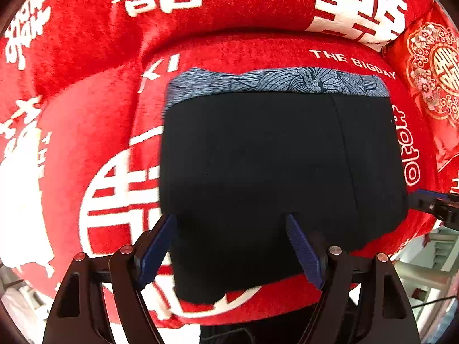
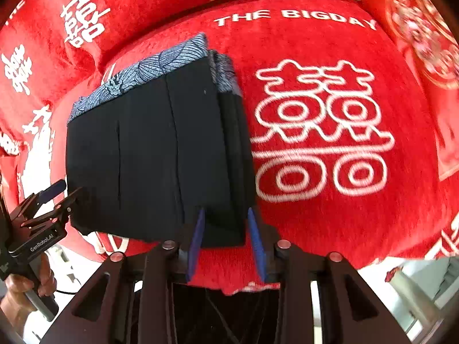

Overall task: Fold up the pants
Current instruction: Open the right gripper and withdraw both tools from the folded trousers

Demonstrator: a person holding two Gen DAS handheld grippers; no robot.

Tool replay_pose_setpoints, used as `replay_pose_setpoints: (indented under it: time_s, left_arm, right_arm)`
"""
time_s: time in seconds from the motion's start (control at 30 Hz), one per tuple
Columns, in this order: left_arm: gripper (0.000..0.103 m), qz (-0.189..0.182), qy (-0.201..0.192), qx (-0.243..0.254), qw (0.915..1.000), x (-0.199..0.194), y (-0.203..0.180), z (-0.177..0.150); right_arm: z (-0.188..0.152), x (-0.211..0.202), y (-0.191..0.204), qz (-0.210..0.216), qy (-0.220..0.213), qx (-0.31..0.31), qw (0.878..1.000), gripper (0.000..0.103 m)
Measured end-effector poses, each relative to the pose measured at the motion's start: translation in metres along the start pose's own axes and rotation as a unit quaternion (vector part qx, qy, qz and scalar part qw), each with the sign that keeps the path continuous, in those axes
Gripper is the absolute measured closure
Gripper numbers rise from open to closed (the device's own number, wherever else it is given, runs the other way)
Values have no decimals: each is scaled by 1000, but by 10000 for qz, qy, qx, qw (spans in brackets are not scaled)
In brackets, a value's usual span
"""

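one pair of pants, two tools

while one folded pair of dark pants [image 1: 281, 177] rests on the red cushion [image 1: 287, 48], a patterned blue band along its far edge, my two tools hover over its near edge. my left tool [image 1: 232, 246] gapes wide, gripping nothing; my right tool [image 2: 226, 240] stands partly apart, also empty.

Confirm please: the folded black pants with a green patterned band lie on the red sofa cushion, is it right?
Not quite: the patterned band is blue-grey, not green, as the left wrist view shows. The rest holds: the folded black pants lie on the red sofa cushion.
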State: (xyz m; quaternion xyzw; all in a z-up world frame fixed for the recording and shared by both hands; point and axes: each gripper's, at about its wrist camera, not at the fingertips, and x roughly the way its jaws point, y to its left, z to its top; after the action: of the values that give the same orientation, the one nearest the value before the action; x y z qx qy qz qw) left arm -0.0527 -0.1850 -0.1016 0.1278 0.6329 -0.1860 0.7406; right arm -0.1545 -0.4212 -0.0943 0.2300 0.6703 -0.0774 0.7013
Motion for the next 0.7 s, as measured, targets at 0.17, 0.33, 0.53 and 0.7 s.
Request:
replay_pose_setpoints:
  time_s: [0.17,0.33,0.53,0.7]
  left_arm:
    - [0,30,-141,-60,9999,-29,4,-13]
    - [0,108,-68,38,9999,-47,4,-22]
    - [0,152,76,-22,9999,-61,6,-30]
    - [0,202,75,-50,9998,-76,2,-36]
  right_arm:
    - [-18,-20,14,-45,-94,-51,9999,43]
    - [-28,-34,40,-92,-145,-154,9997,30]
    - [-31,-51,58,-249,-220,-244,9992,19]
    - [-33,-65,64,-371,-392,-351,9979,10]
